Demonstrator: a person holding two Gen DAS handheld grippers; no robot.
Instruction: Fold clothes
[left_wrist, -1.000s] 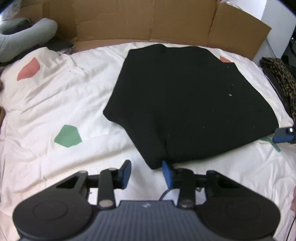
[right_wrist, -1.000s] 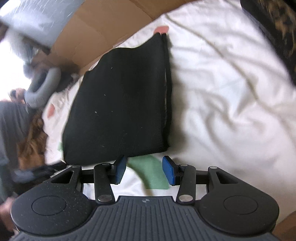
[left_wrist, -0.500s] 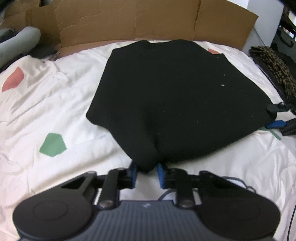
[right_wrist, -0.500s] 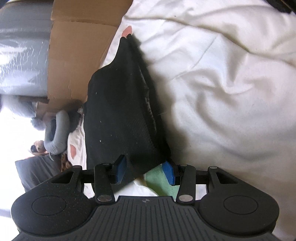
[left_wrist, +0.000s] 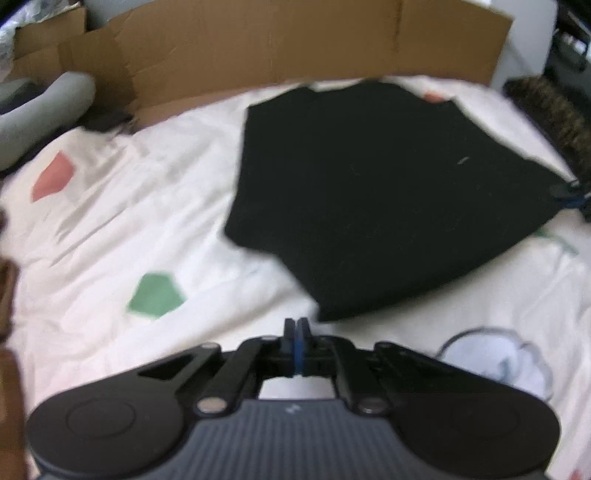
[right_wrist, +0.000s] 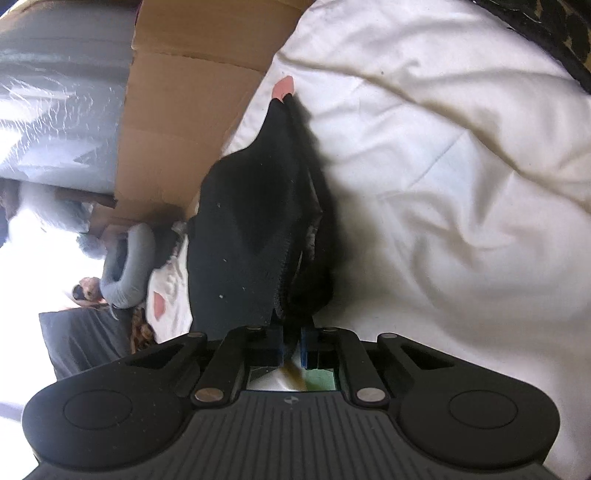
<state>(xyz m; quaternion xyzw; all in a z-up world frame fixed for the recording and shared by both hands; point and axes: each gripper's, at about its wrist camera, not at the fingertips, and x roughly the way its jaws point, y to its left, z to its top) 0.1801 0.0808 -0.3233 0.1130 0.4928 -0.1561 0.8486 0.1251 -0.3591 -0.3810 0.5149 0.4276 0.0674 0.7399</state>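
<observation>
Left gripper (left_wrist: 295, 326) sits pressed together with nothing between its pads, just short of the folded black knit garment's (left_wrist: 388, 192) near corner on the white bedsheet (left_wrist: 110, 236). Right gripper (right_wrist: 291, 338), tilted down and rolled sideways, is closing on the garment's opposite corner.

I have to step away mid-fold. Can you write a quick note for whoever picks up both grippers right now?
Left gripper: shut, with no cloth visible between its pads. The nearest corner of the black garment lies just to its right.
Right gripper: jaws closing, with the garment's other near corner between them.
Garment: mostly flat on the white sheet, with cardboard behind it.
Done: right corner taken.
Left: probably reopen the left gripper and take its corner, then make the fold.
</observation>
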